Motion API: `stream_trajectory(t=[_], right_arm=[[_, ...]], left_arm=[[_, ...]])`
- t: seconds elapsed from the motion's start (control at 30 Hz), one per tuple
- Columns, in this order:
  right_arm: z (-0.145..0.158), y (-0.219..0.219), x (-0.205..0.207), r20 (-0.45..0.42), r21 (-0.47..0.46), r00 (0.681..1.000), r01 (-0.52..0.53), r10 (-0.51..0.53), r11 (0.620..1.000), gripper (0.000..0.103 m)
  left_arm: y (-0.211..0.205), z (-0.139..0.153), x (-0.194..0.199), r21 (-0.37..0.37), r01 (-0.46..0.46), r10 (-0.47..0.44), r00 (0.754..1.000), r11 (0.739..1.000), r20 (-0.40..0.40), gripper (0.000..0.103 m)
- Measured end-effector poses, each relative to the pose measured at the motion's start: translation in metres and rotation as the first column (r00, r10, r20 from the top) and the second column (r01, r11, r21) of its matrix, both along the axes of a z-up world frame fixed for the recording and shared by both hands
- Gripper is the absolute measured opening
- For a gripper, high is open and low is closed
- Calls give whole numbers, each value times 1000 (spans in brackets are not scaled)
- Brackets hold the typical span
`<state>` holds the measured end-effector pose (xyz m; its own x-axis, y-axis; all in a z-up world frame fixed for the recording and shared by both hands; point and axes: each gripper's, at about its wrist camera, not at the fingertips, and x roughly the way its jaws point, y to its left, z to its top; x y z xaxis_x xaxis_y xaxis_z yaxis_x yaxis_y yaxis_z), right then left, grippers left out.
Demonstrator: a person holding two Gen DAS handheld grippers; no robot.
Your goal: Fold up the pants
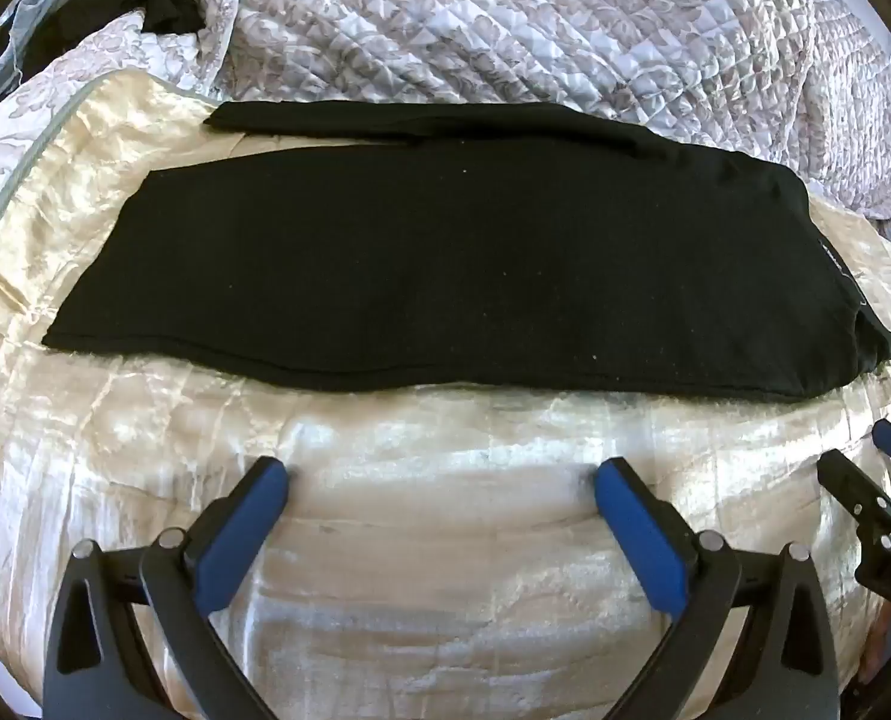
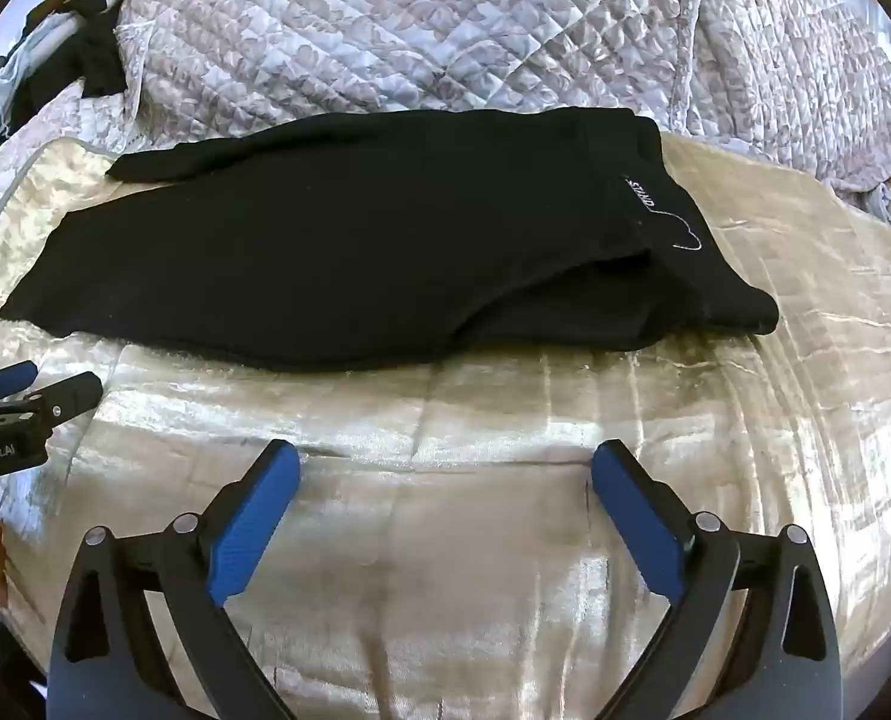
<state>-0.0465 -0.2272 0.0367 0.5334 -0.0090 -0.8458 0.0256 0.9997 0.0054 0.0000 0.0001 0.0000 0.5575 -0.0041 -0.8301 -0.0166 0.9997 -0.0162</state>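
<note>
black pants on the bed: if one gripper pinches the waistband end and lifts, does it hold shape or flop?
Likely flops: the black pants lie limp, layers sagging at the waistband. Probably light, a thin soft knit. May slide when dragged, since the cream bedspread looks glossy. Both the left gripper and right gripper are open, touching nothing.

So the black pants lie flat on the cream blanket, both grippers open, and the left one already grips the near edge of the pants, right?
Not quite. The left gripper grips nothing: the left wrist view shows its jaws open over bare cream blanket, short of the pants. The rest holds: the pants lie flat and the right gripper is open too.
</note>
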Motion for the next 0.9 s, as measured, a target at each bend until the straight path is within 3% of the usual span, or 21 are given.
stream_trajectory(t=[0.9], right_arm=[[-1, 0, 1, 2, -5, 1000, 0, 0, 1000, 99]], left_arm=[[-2, 0, 0, 15, 29, -29, 1000, 999, -9, 103]])
